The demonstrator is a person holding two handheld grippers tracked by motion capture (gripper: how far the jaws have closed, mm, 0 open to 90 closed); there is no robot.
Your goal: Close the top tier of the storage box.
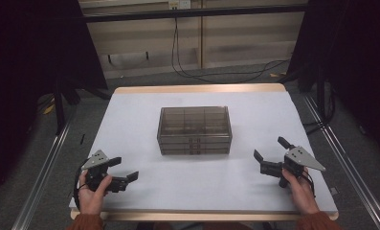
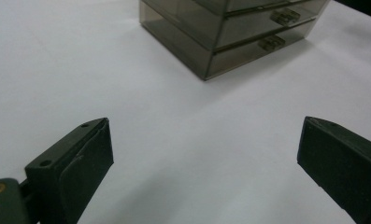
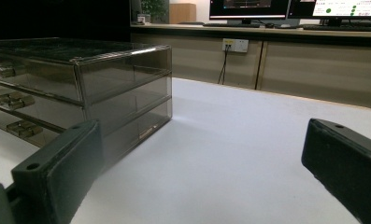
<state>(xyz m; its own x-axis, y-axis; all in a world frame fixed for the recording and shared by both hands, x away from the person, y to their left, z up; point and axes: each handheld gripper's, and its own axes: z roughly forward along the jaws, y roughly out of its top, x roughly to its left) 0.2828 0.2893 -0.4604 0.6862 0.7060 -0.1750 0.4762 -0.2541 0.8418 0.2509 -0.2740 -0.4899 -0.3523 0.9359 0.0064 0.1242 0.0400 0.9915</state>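
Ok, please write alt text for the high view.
A smoky clear three-drawer box stands mid-table, drawers shut. A person's hands hold the left gripper and right gripper open at either side, apart from it.

White-topped table with one drawer box

A smoky, see-through drawer box with three stacked drawers sits near the table's middle, flat on the white surface, handles facing the person

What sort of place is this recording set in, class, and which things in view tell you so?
Probably a lab or office workspace set up for recording: computer monitors on a long counter, a wall power socket with trailing cables, and a white-covered table bearing a smoky clear drawer box.
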